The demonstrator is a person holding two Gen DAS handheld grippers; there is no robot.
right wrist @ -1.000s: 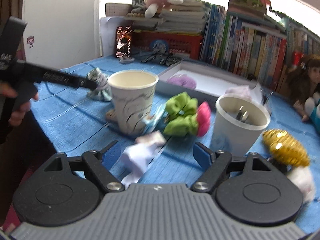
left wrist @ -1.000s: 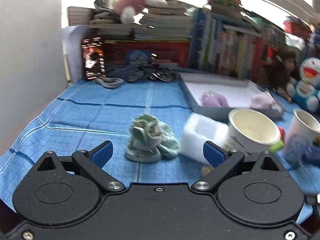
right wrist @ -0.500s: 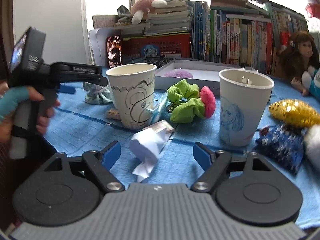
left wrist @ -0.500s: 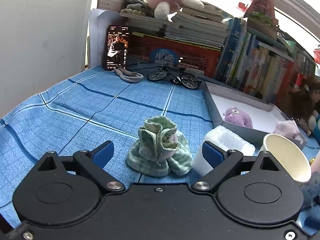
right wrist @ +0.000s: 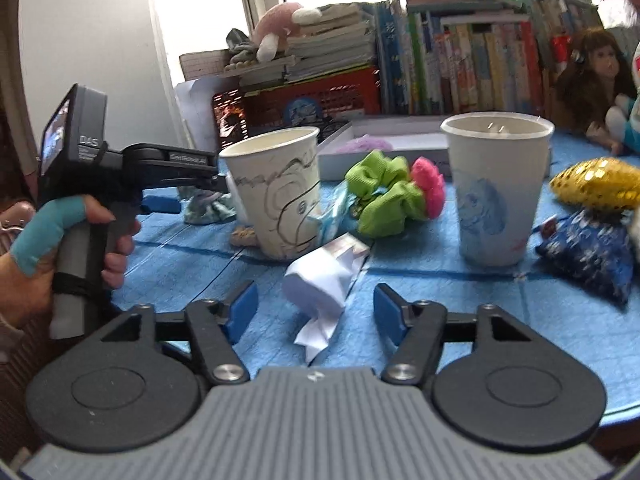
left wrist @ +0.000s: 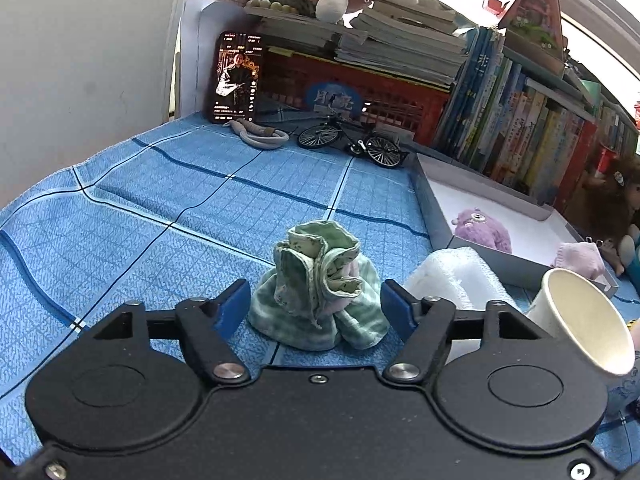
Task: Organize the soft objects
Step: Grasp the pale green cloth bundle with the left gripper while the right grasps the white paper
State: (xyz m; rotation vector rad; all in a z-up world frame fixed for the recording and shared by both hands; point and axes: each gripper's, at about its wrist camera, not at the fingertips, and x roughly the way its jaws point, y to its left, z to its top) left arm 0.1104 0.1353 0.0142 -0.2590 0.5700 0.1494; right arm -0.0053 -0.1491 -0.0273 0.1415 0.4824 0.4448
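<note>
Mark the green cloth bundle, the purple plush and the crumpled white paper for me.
green cloth bundle (left wrist: pixel 318 292), left wrist view, middle folds
purple plush (left wrist: pixel 482 232), left wrist view, its body
crumpled white paper (right wrist: pixel 320 284), right wrist view, main wad

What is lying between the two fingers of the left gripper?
In the left wrist view, the green cloth bundle sits on the blue tablecloth between the closing jaws of the left gripper; nothing else lies there.

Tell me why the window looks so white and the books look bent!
In the right wrist view the window is washed out white by daylight, and the gold toy at the edge is smeared. In the left wrist view the wide lens curves the row of books, while the green cloth in the middle stays sharp.
</note>
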